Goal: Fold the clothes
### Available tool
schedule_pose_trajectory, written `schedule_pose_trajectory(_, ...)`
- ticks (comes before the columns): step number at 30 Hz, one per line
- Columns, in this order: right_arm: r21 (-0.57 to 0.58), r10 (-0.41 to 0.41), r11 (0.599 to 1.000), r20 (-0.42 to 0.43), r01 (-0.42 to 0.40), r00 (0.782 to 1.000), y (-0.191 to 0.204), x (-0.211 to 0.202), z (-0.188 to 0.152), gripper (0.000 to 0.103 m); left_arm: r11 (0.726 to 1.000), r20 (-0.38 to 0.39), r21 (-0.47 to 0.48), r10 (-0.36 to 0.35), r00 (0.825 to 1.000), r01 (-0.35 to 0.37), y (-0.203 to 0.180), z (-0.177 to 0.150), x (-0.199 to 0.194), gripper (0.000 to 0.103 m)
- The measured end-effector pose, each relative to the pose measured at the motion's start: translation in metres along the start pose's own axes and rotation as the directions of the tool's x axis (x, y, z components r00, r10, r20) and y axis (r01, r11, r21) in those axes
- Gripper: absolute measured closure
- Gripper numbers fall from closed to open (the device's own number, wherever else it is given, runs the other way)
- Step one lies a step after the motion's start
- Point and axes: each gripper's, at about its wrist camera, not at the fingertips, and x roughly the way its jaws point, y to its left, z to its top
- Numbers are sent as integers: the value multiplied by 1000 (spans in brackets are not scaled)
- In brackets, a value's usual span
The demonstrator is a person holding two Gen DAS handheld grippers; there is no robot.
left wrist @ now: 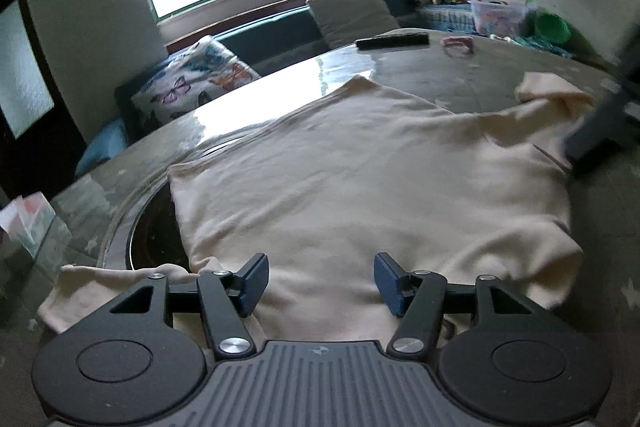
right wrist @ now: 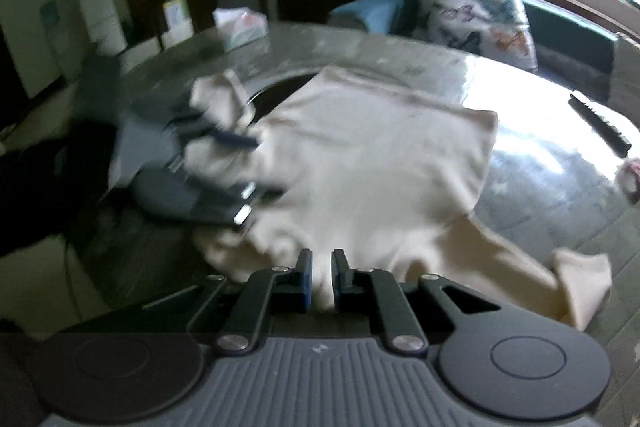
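Cream shirt spread flat on worktop, soft, light, floppy, best pinched at sleeve or hem edges; left gripper fingers spread wide over it, right gripper fingers nearly closed on cloth fold.

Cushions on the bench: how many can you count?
2: a butterfly-print cushion at the bench's left end, a plain white cushion under the window. Others may be hidden.
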Motion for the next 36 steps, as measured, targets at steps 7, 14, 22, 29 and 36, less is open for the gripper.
schedule_pose_trajectory(7,12,-7,1000,-58,7,998,-3,44,-10,93,999,10,37,-10,1000,10,-6,-1,-16,41)
schedule_pose_trajectory(14,109,-34,993,17,32,999,-29,10,-20,84,997,38,-5,-72,997,72,-17,24,-7,41)
schedule_pose_trajectory(22,250,-234,940,-18,231,972,-98,4,-39,84,984,54,-22,-176,983,178,-43,49,13,42)
schedule_pose_trajectory(29,280,-415,866,-54,413,908,-144,-7,-57,84,976,49,16,-219,975,218,-57,49,15,44)
schedule_pose_trajectory(36,368,-548,760,-78,535,833,-183,-28,-79,84,965,42,55,-260,965,258,-72,49,17,44)
